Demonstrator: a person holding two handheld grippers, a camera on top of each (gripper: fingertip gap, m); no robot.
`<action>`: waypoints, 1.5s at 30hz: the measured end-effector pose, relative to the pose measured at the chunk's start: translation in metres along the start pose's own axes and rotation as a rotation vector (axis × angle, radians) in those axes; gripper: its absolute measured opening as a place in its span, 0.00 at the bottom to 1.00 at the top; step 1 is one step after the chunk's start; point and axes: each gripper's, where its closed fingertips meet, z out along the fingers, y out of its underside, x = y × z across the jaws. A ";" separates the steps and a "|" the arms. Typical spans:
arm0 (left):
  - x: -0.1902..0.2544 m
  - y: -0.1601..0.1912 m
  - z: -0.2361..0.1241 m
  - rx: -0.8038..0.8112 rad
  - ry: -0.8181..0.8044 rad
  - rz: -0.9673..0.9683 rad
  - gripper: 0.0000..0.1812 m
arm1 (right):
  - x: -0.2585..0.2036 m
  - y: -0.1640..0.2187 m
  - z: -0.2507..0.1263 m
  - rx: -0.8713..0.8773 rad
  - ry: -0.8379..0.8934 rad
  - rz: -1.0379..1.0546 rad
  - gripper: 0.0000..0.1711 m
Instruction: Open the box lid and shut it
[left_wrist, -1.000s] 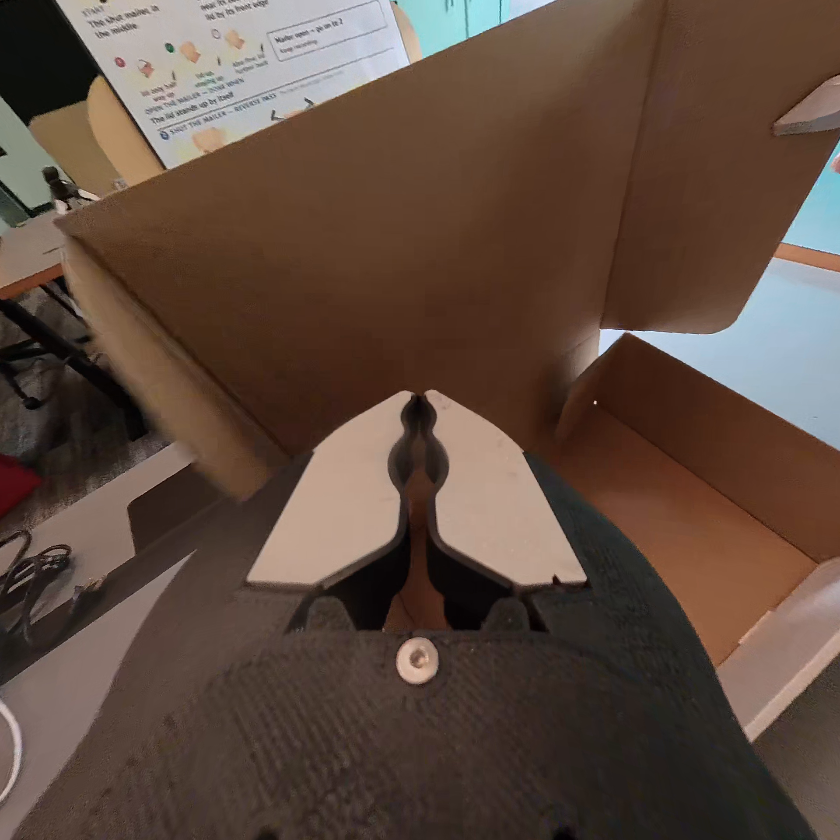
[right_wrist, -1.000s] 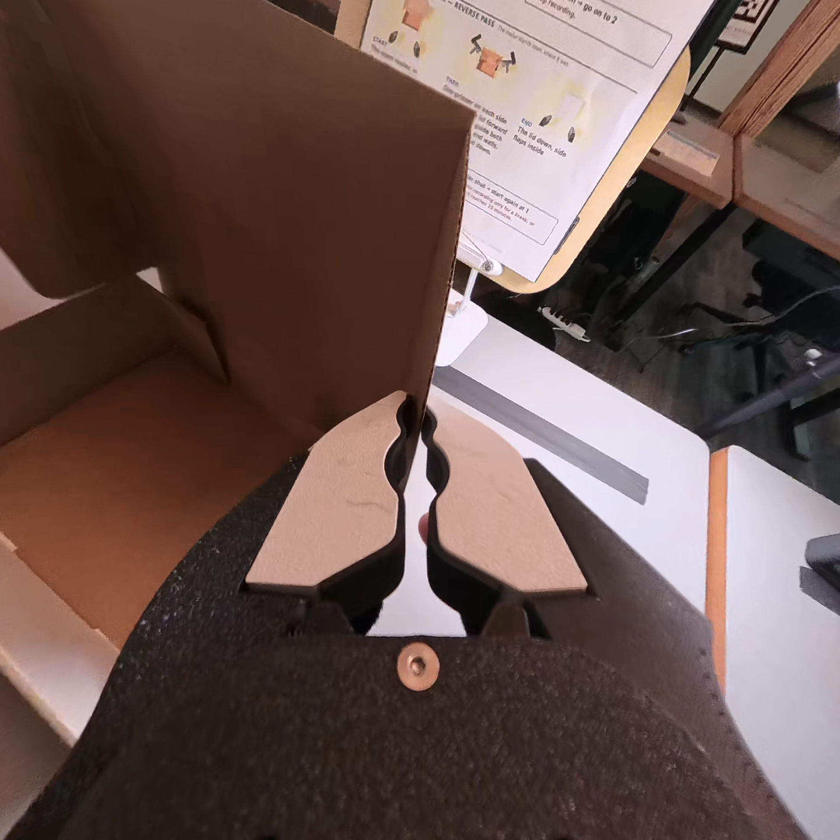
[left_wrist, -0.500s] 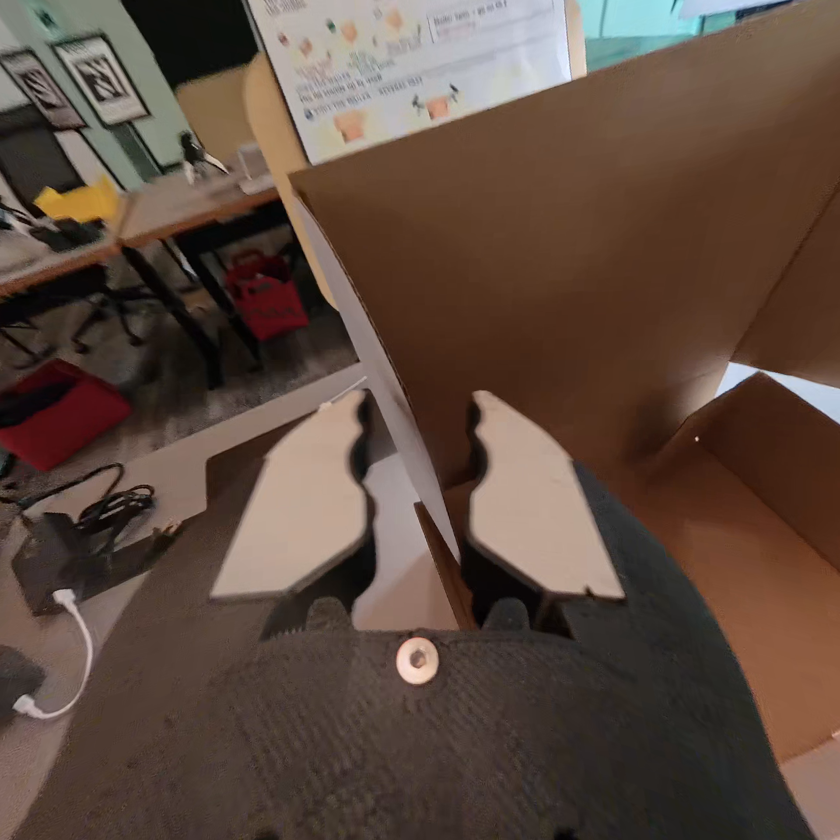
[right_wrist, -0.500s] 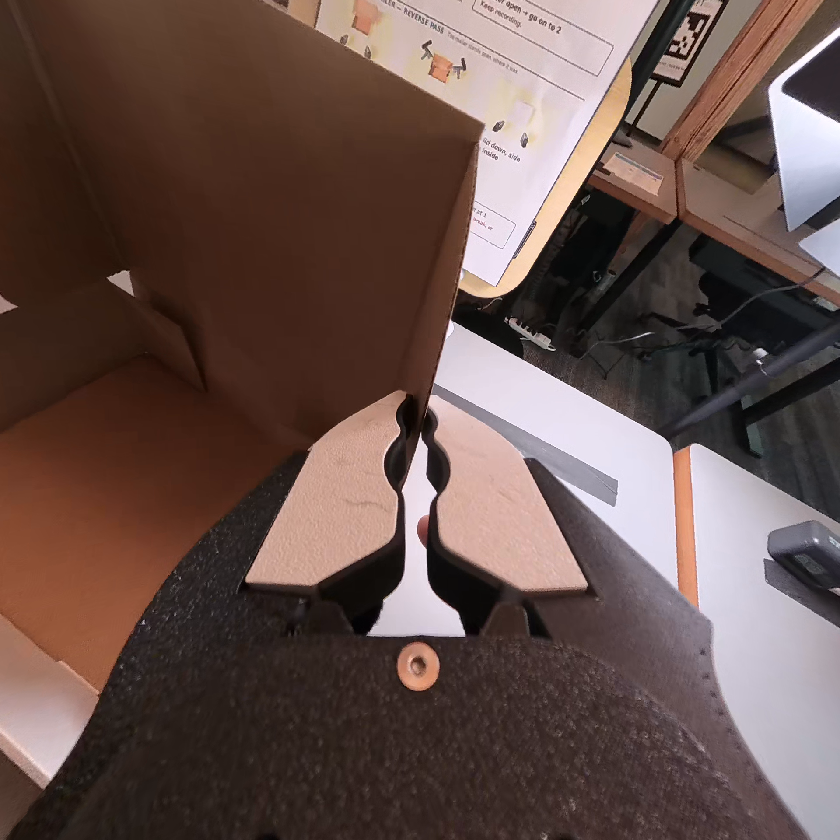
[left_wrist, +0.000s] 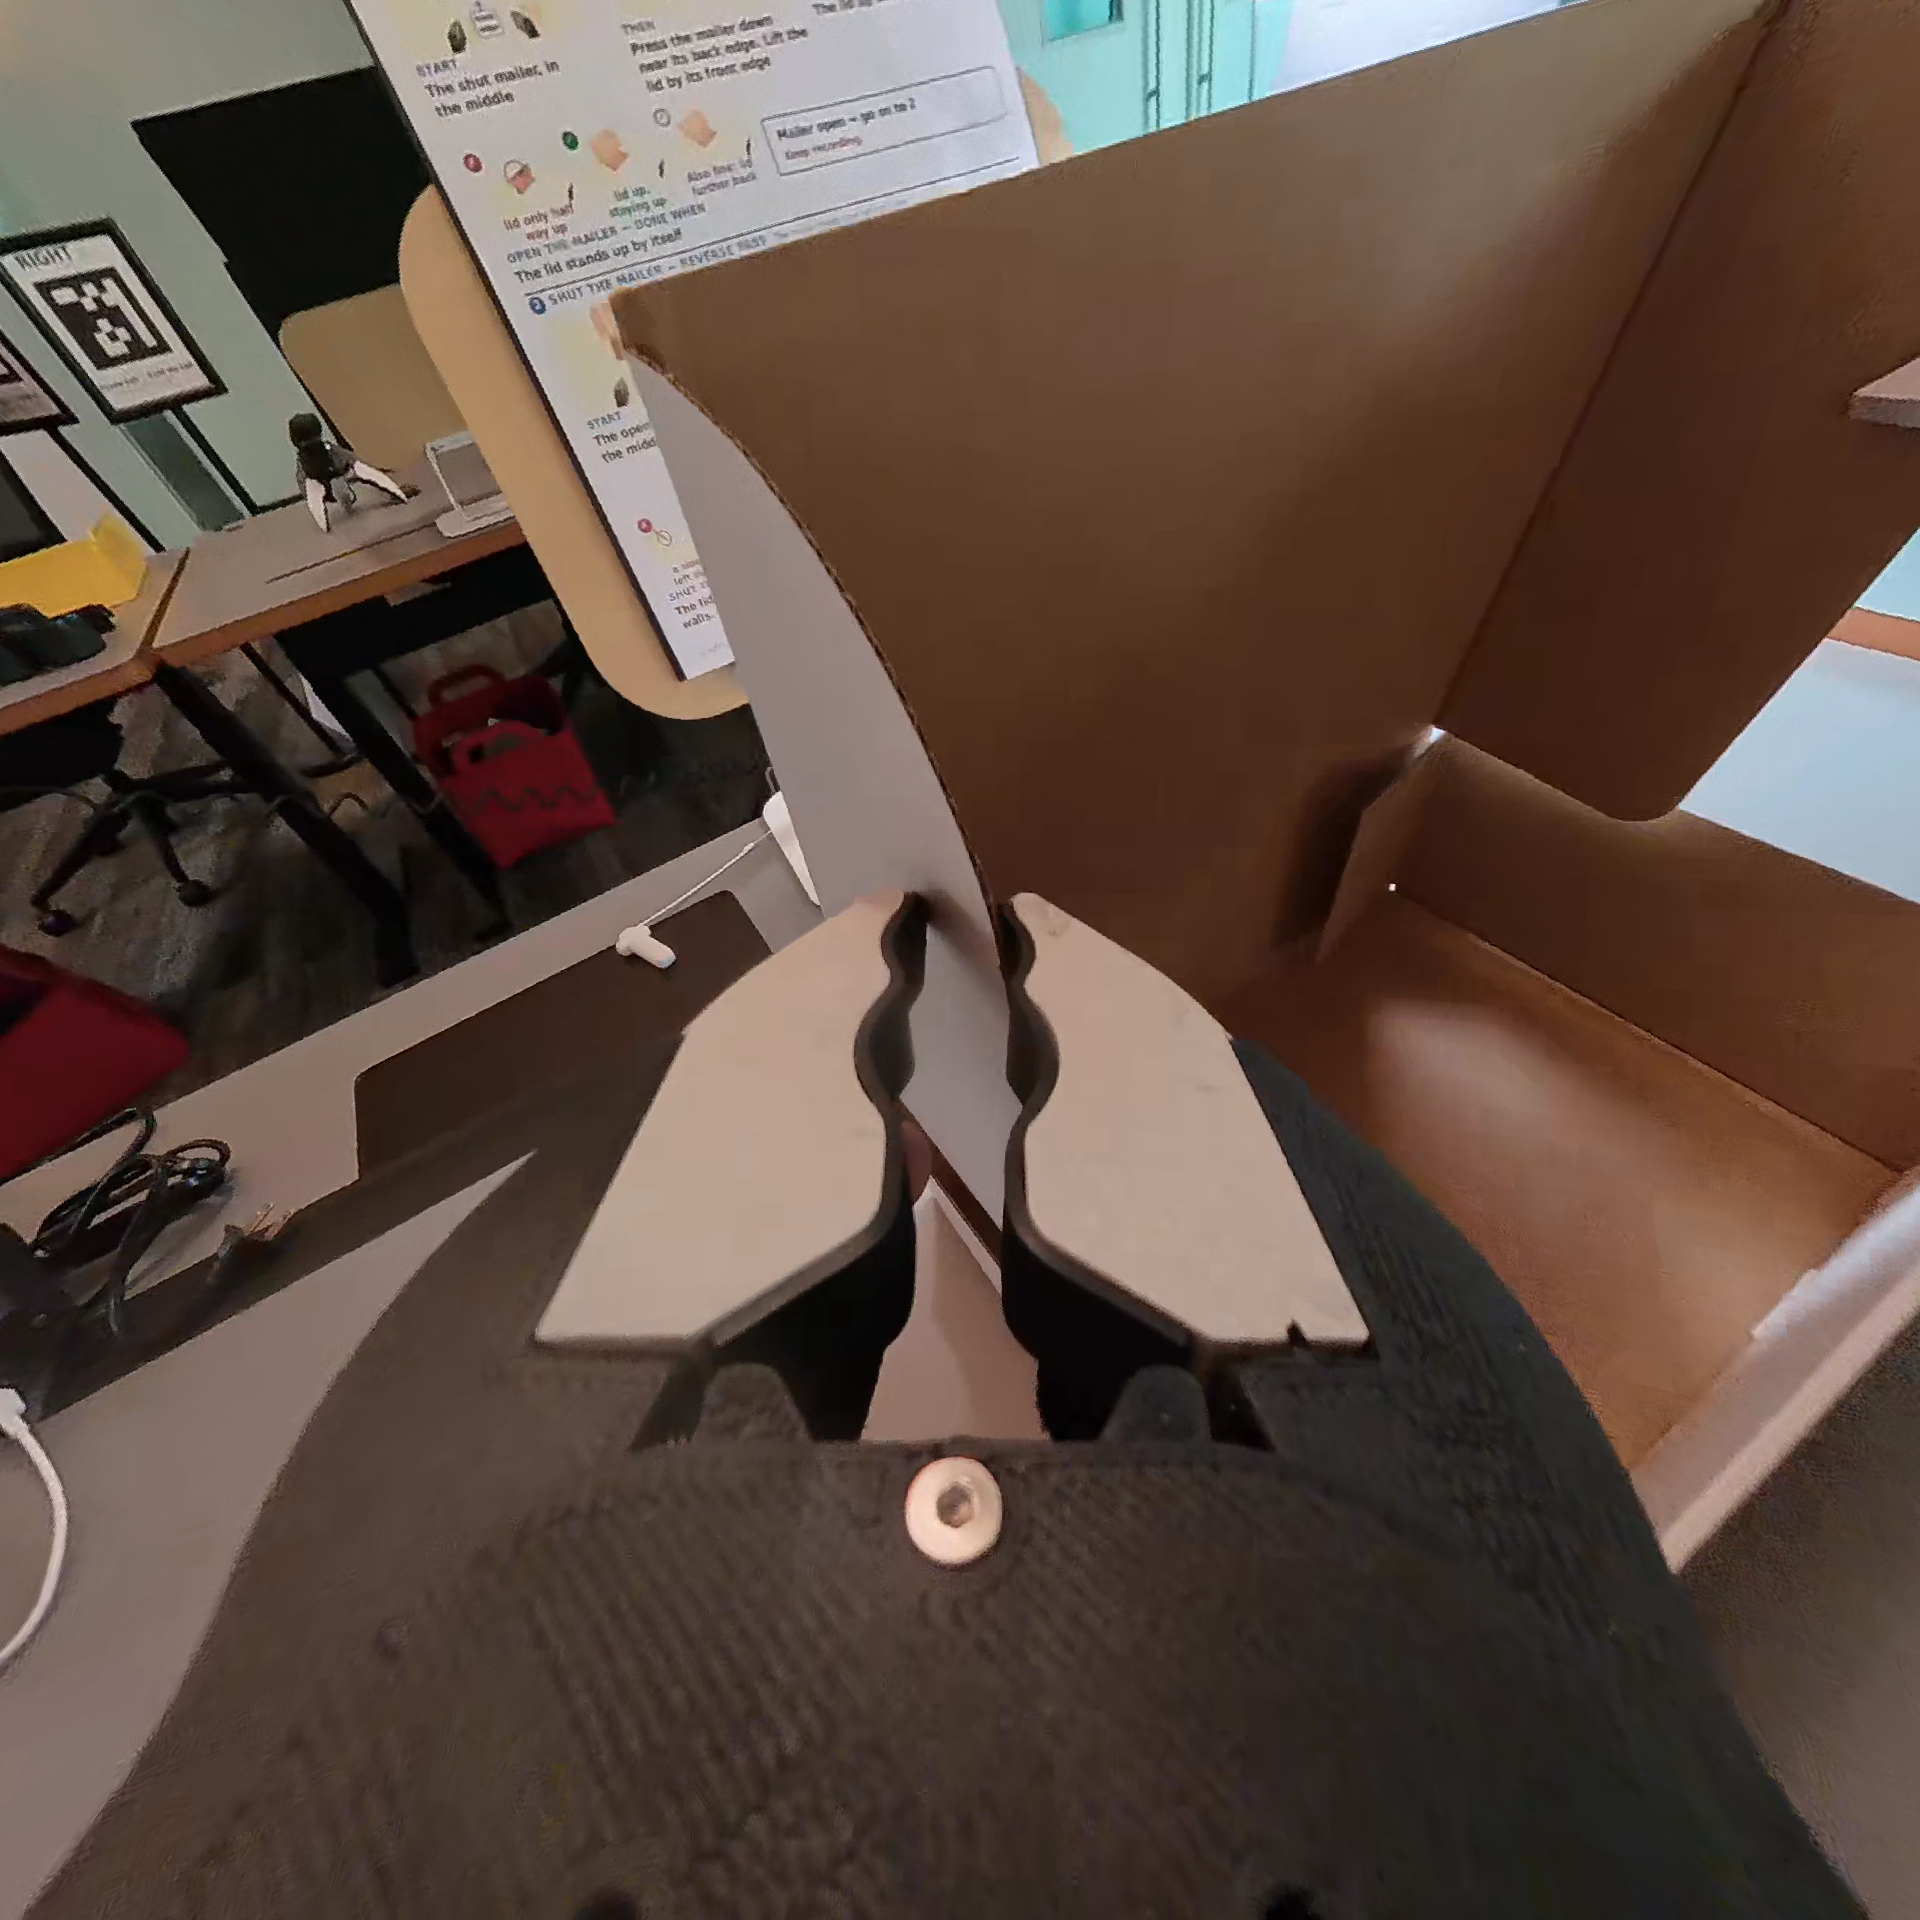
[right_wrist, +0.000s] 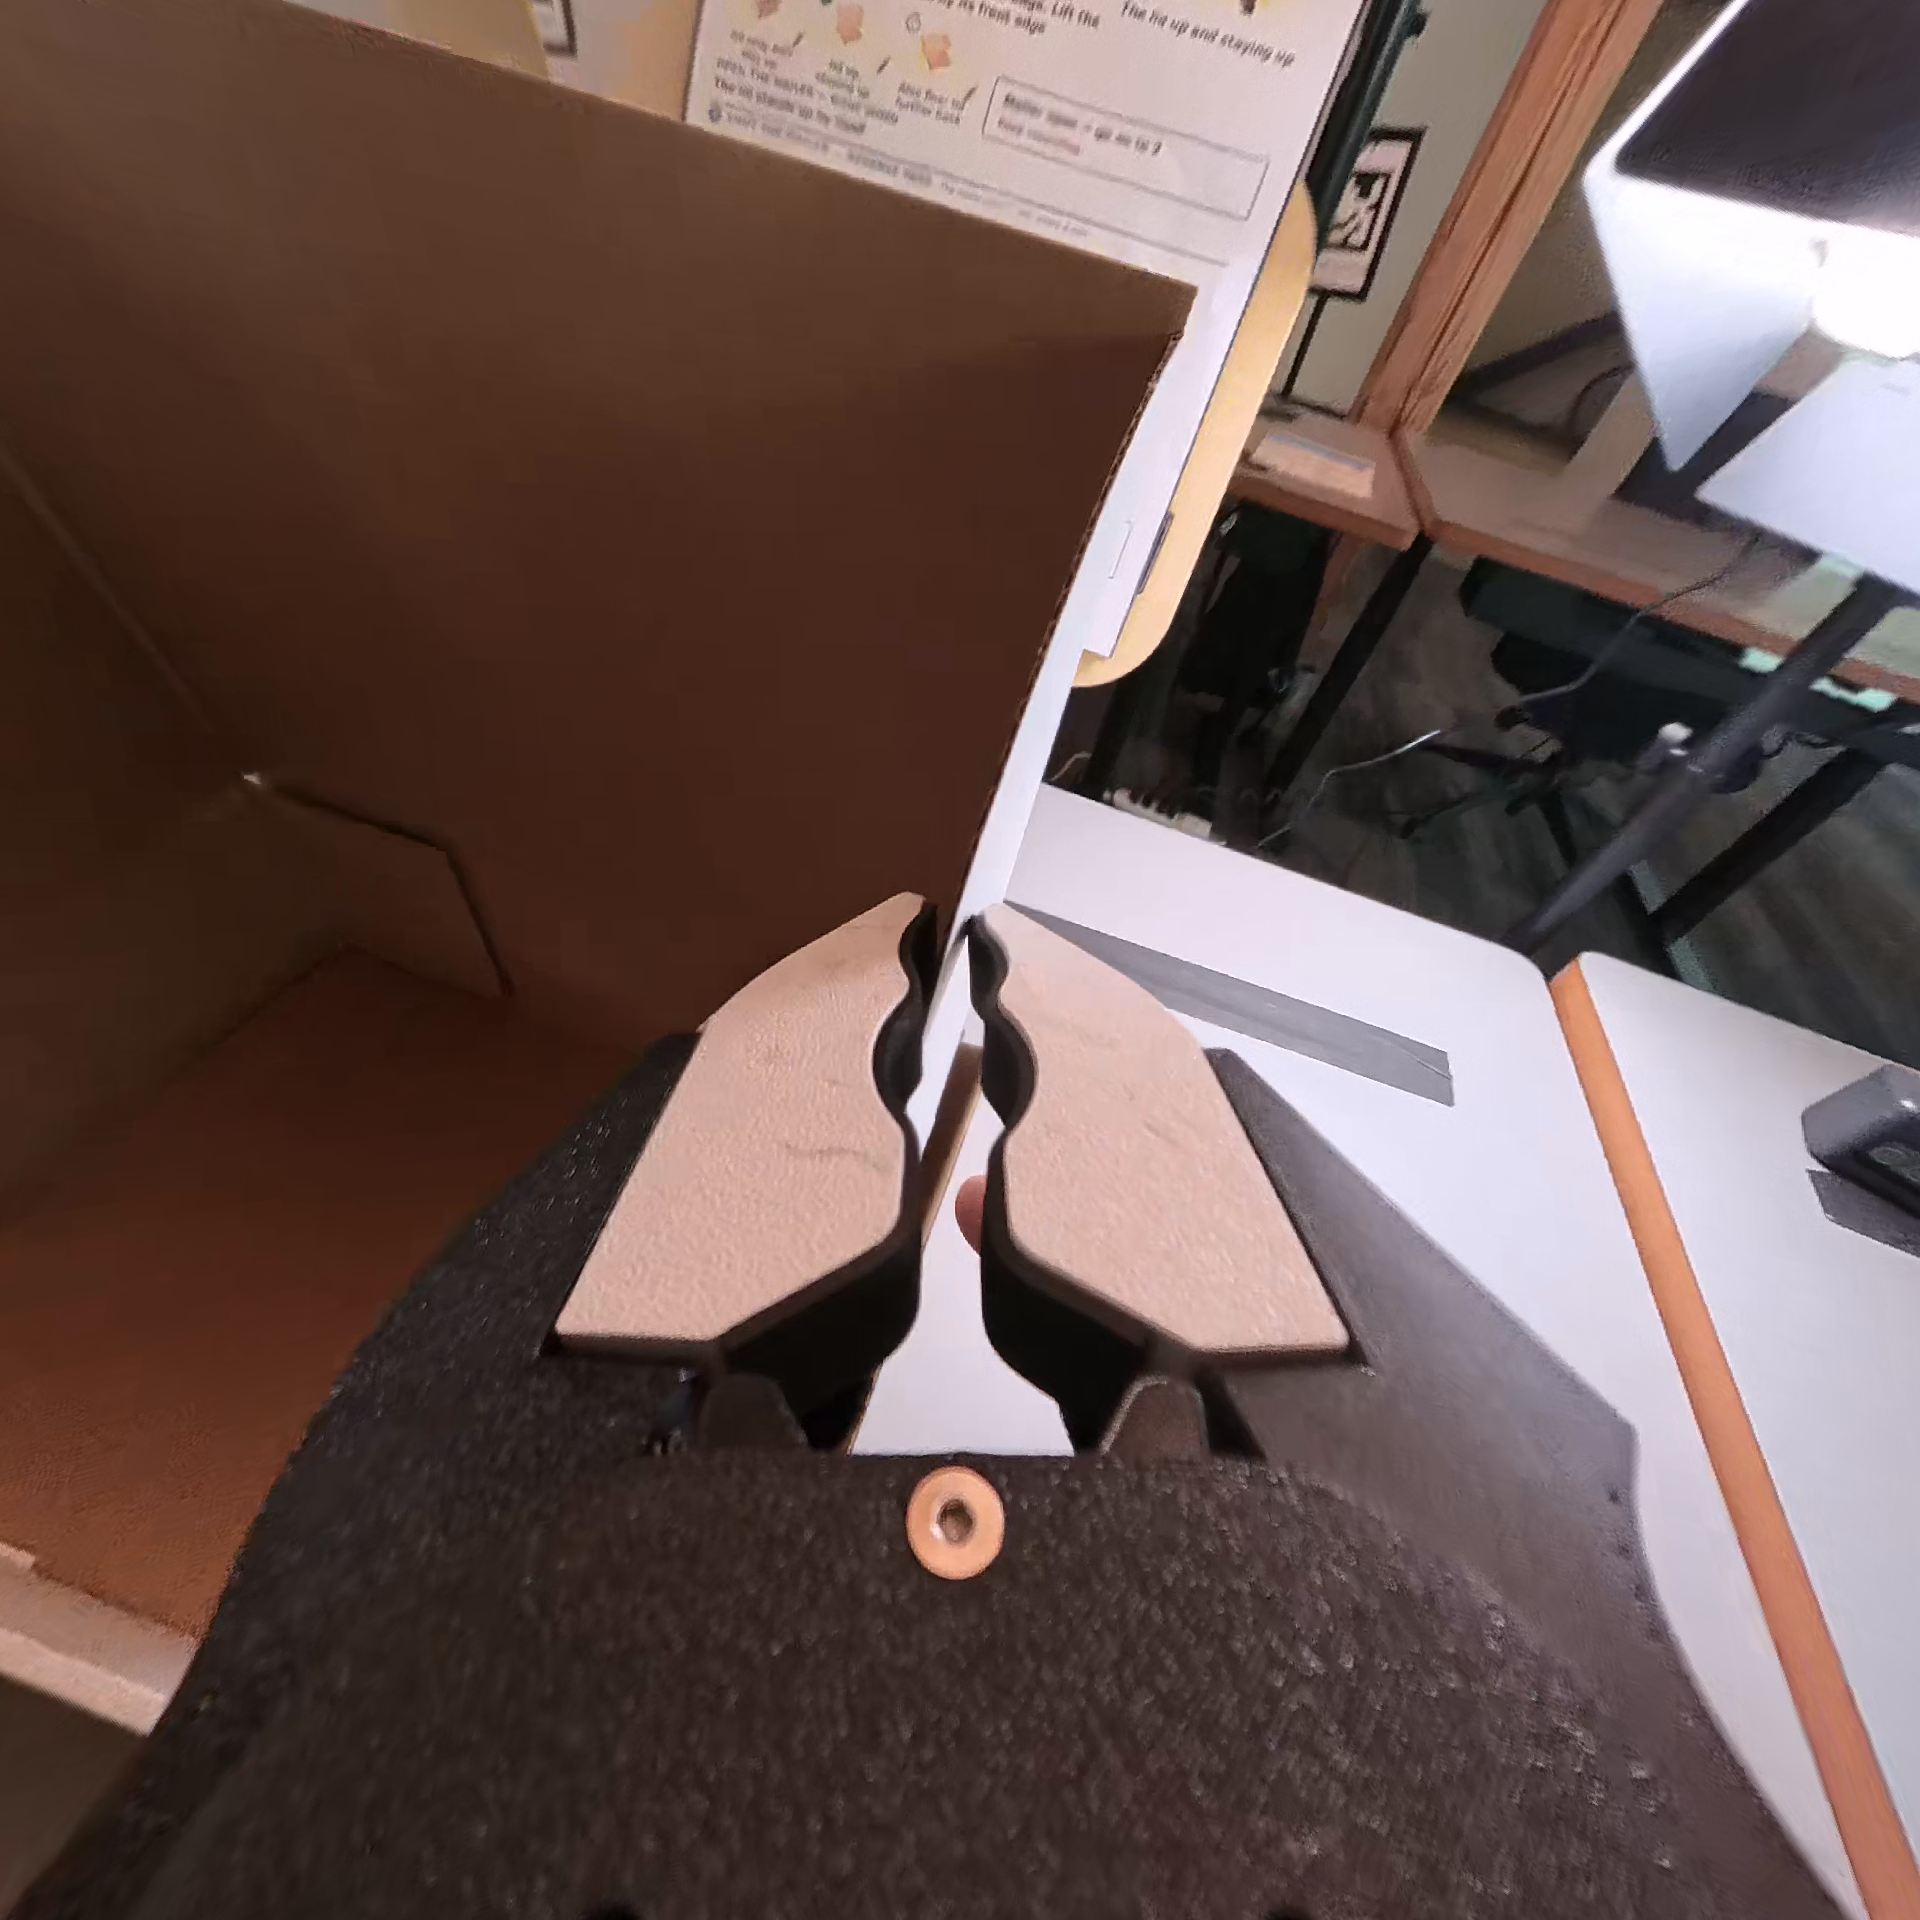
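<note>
Left hand-held gripper, black-bodied with pale flat fingers, is clamping the left side edge of the raised brown corrugated cardboard lid; the white outer face of the lid is sitting between its fingers. Right hand-held gripper, of the same build, is pinching the right side edge of the lid with its fingers nearly together on the board.

The lid is standing roughly upright at the rear of the open brown cardboard box tray, which is resting on the grey table. The tray interior is showing bare brown board. A brown side flap is hanging inward from the lid's right end in the left wrist view.

On the table left of the box, a black coiled cable and a white cable are lying well apart from the tray. A grey tape strip is running across the table on the right side.

Behind the lid, a large white printed instruction sheet is standing upright. Farther back, a red bag is sitting on the floor beside a wooden-topped desk.
</note>
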 end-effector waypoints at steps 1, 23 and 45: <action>0.005 0.005 -0.006 0.008 0.001 0.005 0.08 | -0.002 0.005 -0.006 0.020 0.010 0.002 0.03; 0.048 0.089 -0.052 0.059 0.062 -0.081 0.18 | -0.036 0.084 -0.065 0.064 -0.069 -0.045 0.06; 0.037 0.057 -0.080 0.170 0.019 -0.046 0.19 | -0.040 0.070 -0.099 0.237 -0.317 0.013 0.15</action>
